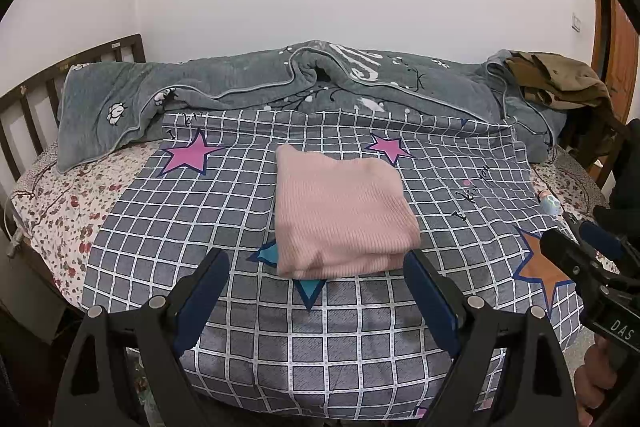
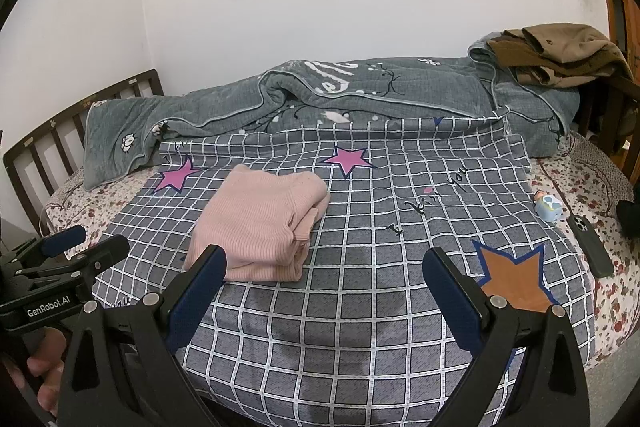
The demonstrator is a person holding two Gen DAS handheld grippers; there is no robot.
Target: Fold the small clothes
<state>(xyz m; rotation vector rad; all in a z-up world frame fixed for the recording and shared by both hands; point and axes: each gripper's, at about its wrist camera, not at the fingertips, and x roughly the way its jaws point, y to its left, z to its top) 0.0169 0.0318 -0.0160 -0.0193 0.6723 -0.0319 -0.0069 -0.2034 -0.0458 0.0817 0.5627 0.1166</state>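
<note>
Pink garment (image 1: 340, 215) folded, edges clear, sheet (image 1: 360, 347) around

Ribbed matt knit sweater (image 1: 340, 211) (cloth)

Folded pink garment (image 1: 340, 215) before gaping left claw (image 1: 316, 263), apparently untouched.

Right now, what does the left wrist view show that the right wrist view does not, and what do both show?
Only the left wrist view shows the teal star partly under the folded pink garment, and the right hand-held gripper from the side.

Only the right wrist view shows the whole dark phone on the floral sheet, and the garment's layered edges.

Both show the garment on the checked cover, the grey quilt, the brown clothes and the small blue figurine. The left hand-held gripper is open and empty.
</note>
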